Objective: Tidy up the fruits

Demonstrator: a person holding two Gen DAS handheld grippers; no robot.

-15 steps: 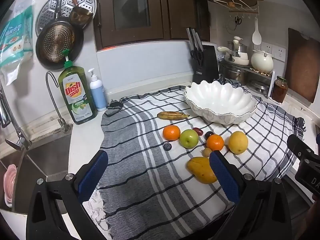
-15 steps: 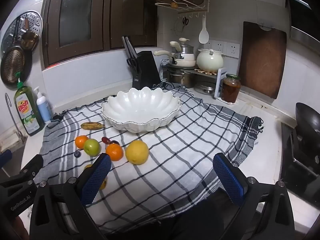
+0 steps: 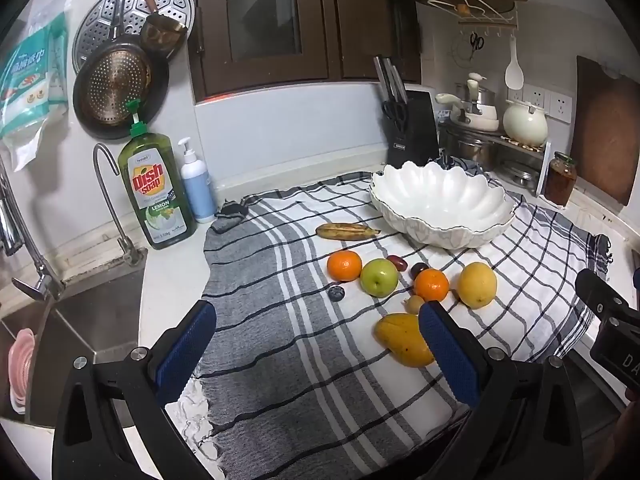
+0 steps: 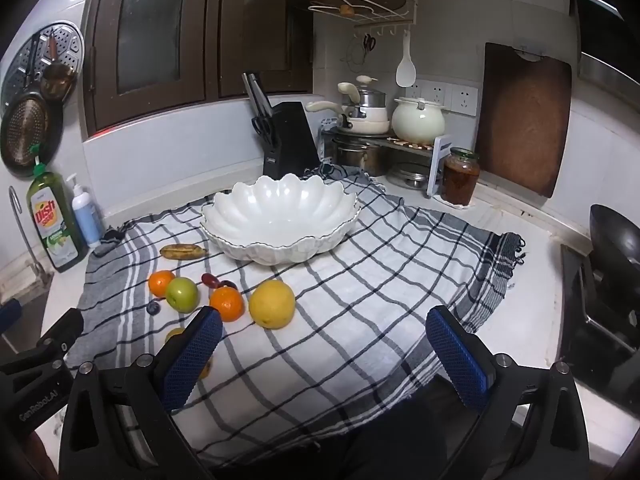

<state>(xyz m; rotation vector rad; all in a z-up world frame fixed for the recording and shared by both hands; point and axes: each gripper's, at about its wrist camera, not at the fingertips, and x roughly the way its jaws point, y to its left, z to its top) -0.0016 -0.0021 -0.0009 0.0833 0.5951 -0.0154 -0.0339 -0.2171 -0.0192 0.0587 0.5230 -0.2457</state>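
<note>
change: none, fruit unmoved | left gripper, right gripper jaws fully open, empty | white bowl empty, sorting unstarted

A glossy, smooth white ceramic bowl is seen on a matt woven checked cloth. The tongs' pads are faced with blue, finely textured rubber on matt black plastic. A wooden board looks dull; the steel pots are shiny. The fruit skins look smooth.

Dim kitchen — dark wood cabinets, pale wall.
</note>
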